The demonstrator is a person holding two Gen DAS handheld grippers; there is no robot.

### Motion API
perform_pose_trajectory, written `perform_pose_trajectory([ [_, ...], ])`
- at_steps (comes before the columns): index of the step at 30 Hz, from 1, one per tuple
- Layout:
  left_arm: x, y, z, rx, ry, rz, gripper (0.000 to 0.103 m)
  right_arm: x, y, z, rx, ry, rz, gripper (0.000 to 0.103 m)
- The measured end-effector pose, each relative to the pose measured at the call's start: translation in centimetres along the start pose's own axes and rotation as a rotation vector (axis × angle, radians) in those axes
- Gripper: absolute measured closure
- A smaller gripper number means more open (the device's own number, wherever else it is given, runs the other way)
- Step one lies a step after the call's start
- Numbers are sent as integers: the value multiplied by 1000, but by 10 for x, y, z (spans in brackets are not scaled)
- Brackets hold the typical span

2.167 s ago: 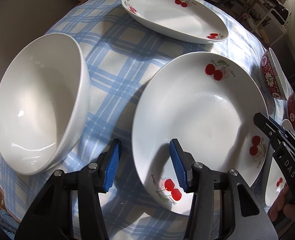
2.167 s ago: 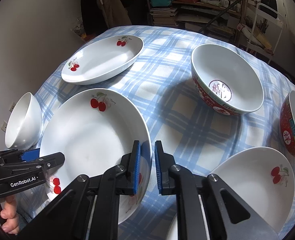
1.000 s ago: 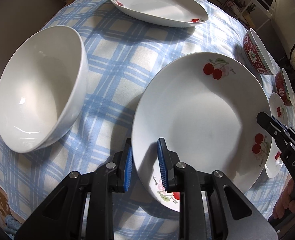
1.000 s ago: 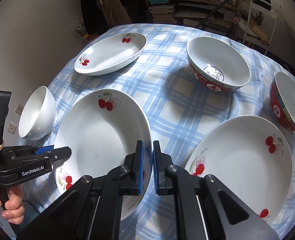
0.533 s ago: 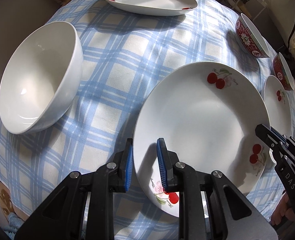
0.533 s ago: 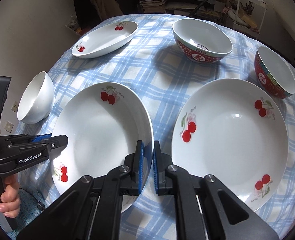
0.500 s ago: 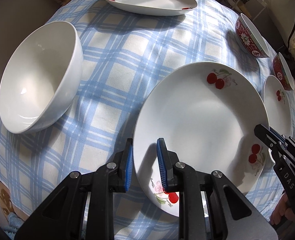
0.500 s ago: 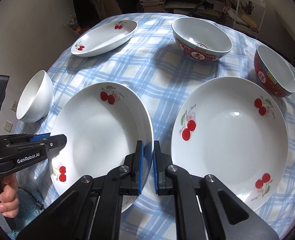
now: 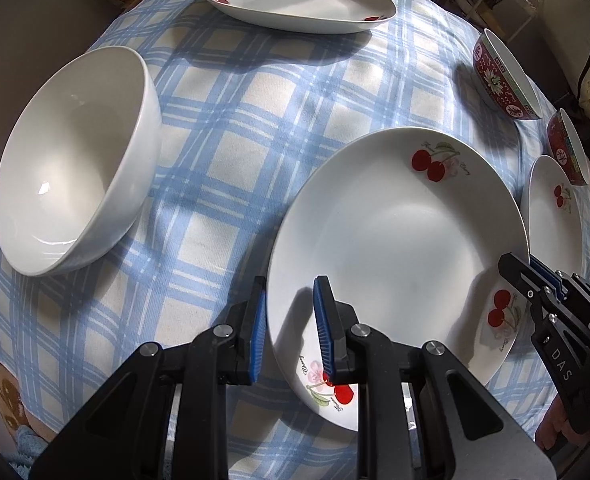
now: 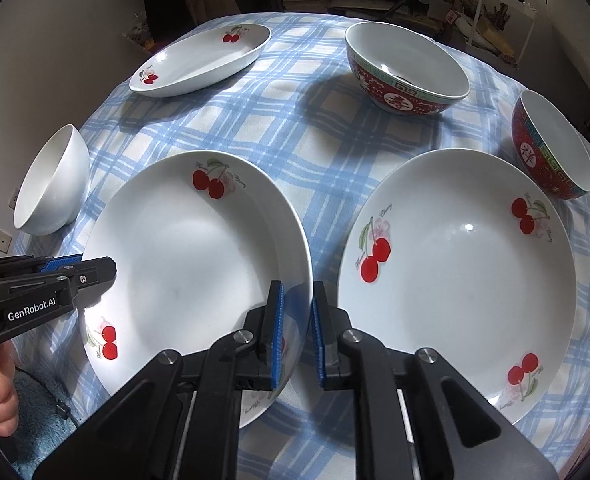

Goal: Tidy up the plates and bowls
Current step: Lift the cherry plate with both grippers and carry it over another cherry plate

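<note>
Right wrist view: right hand-held gripper (image 10: pixel 297 316) clamped on right rim of round white cherry-print plate (image 10: pixel 183 248); left hand-held gripper (image 9: pixel 289 328) clamped on opposite rim. Plate held over blue-checked bench (image 10: pixel 319 136), just beside second cherry-print plate (image 10: pixel 455 272). Nothing stacked: oval cherry-print dish (image 10: pixel 199 60), white bowl (image 10: pixel 51 186), large red-patterned bowl (image 10: pixel 407 72), small red-patterned bowl (image 10: pixel 551 152) all apart. Judged early stage; stacking of plates and nesting of bowls left.

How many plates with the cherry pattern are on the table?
3. One cherry plate is gripped at opposite rims by the left gripper and the right gripper; a second lies to its right; an oval one sits at the far left.
</note>
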State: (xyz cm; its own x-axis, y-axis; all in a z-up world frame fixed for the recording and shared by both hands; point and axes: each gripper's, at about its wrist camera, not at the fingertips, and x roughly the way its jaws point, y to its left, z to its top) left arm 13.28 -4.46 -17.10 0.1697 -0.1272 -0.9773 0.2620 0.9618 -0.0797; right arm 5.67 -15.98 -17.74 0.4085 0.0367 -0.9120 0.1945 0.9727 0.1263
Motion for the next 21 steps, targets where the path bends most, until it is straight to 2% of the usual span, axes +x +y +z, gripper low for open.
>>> perform_pose_trajectory([
  [4,-12,-3,0,14,-56,63,81,-12,-2,3,3,-30,1,87],
  [8,-28,-13,-4,32,-86,84,80,-34,-6,10,-2,-79,-4,84],
  [10,-39,-21,-5,54,-111,92,79,-45,-10,14,1,-99,-13,72],
  [12,-50,-30,-5,75,-134,90,77,-58,-17,17,5,-121,-31,53],
  [15,-61,-44,-4,106,-155,96,73,-75,-28,18,4,-146,-72,39],
  [17,-65,-54,-3,134,-172,104,69,-84,-40,18,19,-157,-88,34],
  [20,-73,-70,-1,176,-200,108,51,-94,-58,15,49,-159,-104,22],
  [21,-76,-76,0,190,-212,110,50,-97,-64,14,56,-159,-111,20],
])
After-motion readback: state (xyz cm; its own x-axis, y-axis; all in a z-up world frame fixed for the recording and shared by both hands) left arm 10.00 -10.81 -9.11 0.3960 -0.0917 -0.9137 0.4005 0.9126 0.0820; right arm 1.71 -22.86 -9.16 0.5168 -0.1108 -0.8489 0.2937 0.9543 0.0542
